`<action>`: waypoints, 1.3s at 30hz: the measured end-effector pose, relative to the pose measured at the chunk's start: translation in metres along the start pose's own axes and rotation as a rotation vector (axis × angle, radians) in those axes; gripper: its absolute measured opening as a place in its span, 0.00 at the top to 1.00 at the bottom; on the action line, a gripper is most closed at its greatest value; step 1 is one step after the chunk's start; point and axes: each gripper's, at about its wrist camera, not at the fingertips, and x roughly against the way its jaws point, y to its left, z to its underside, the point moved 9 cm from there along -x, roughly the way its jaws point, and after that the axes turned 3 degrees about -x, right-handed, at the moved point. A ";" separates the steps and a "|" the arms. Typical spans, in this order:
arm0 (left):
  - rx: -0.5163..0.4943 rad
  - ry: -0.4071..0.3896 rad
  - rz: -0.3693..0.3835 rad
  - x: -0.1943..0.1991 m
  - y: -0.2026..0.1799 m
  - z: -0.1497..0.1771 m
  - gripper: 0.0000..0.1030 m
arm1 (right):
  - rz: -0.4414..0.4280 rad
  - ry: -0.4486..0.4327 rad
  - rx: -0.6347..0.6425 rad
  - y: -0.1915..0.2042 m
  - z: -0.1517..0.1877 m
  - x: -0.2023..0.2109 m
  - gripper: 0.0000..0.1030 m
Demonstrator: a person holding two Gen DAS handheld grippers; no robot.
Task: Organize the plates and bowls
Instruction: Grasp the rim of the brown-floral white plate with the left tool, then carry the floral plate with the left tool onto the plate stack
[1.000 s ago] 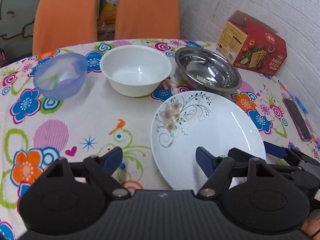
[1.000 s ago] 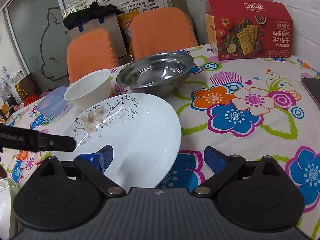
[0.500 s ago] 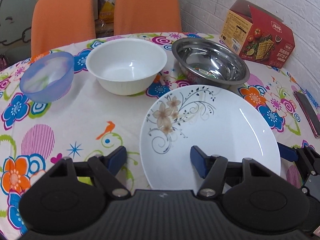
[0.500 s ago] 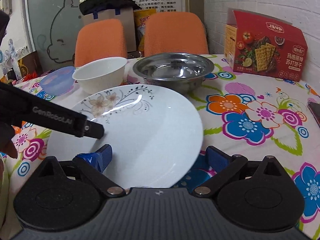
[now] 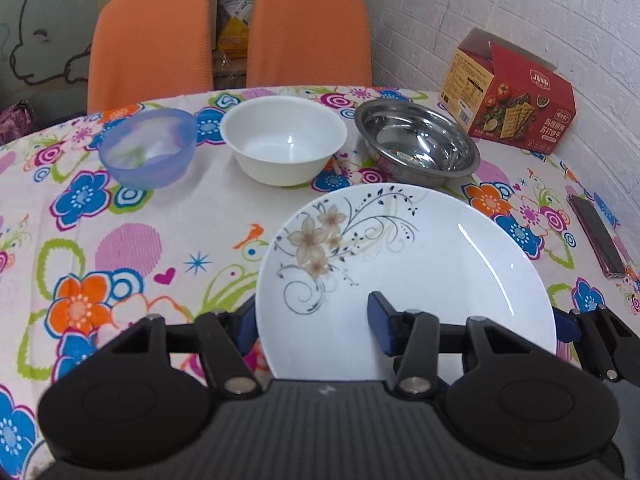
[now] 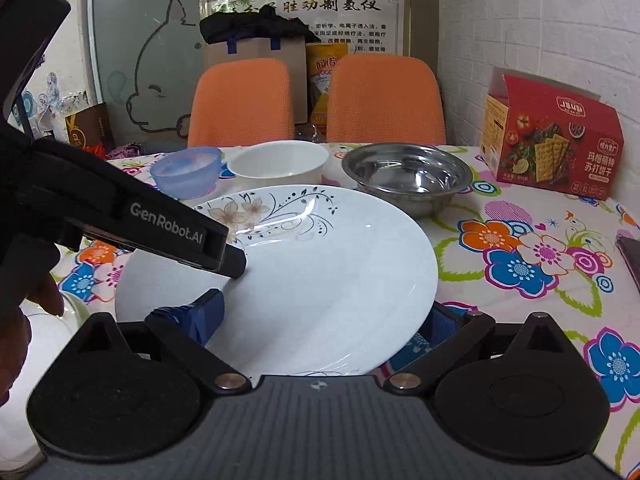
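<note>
The round white flowered plate [image 5: 416,264] is lifted off the surface [image 5: 132,216]. Each hand-held gripper, left [image 5: 316,320] and right [image 6: 320,320], sits wide around its rim. Three bowls wait unstacked, so little is done

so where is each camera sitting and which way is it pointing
Left wrist: sits on the left tongs, looking forward and down across the floral plate to three bowls and orange chairs; its own blue fingers show, open around the plate's near edge.
Right wrist: sits on the right tongs, lower, facing the same chairs; its fingers straddle the plate, and the left tongs' body crosses in.
Both share the plate, steel bowl and cracker box.
</note>
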 end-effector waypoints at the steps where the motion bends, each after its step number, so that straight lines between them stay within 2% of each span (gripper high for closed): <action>1: 0.005 -0.015 -0.006 0.010 0.004 0.002 0.54 | -0.009 -0.008 0.003 0.007 -0.001 0.005 0.14; 12: 0.114 -0.123 -0.112 0.110 0.080 0.046 0.55 | -0.189 -0.041 0.066 0.103 0.003 0.043 0.14; 20: 0.180 -0.111 -0.217 0.142 0.134 0.108 0.55 | -0.303 0.039 0.124 0.165 0.036 0.048 0.14; 25: 0.232 -0.081 -0.190 0.135 0.145 0.136 0.55 | -0.294 0.080 0.163 0.173 0.054 0.049 0.14; 33: 0.244 -0.106 -0.147 0.132 0.144 0.144 0.55 | -0.298 0.095 0.190 0.173 0.064 0.054 0.16; 36: 0.256 -0.119 -0.134 0.138 0.146 0.144 0.53 | -0.339 0.103 0.149 0.169 0.065 0.059 0.16; 39: 0.238 -0.165 -0.159 0.150 0.147 0.137 0.44 | -0.355 0.094 0.102 0.164 0.062 0.064 0.16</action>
